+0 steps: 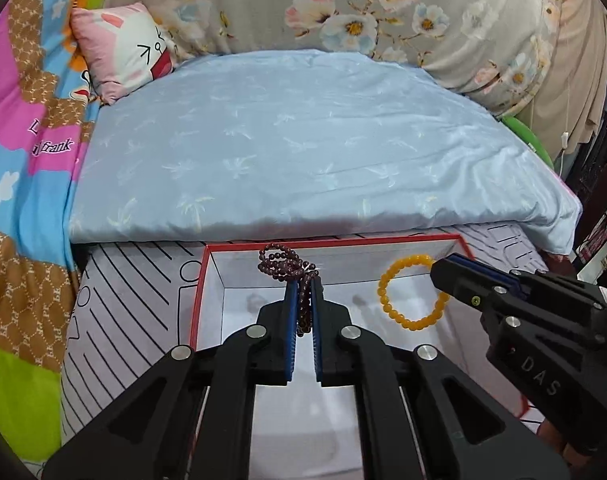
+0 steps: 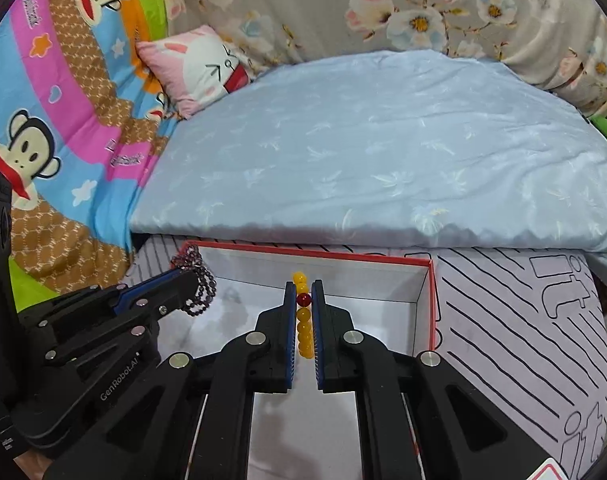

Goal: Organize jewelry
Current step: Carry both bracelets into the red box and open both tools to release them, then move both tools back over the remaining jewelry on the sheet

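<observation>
Step in hand looks like the drop-off: both pieces carried over the red-rimmed white box (image 1: 207, 280), which sits on a lilac line-print sheet (image 1: 135, 292) in front of a folded pale blue quilt (image 1: 287, 148), with a floral duvet (image 1: 383, 12), a cartoon blanket (image 1: 27, 128) and a pink cat pillow (image 1: 127, 48) behind. Box interior looks bare white, apart from faint smudges that can't be made out. Left gripper (image 1: 302, 284) is closed down to a narrow gap on the dark maroon bead string (image 1: 287, 262): several coiled loops of small beads bunch above the blue pads, 1 strand runs down between them, and in the right wrist view loops dangle near the box's far left corner. Right gripper (image 2: 303, 288) is likewise nearly closed, pinching the yellow bead bracelet (image 2: 304, 332), a single ring of larger amber-yellow beads with 1 dark red bead sitting right between the pads; from the left wrist view the ring hangs open over the box's right half. Neither piece appears to touch the box floor. Next move probably calls for lowering each piece close to the floor, well apart, then opening the jaws. Risk as judged: the maroon string is limp and could snag on a pad or land tangled.
</observation>
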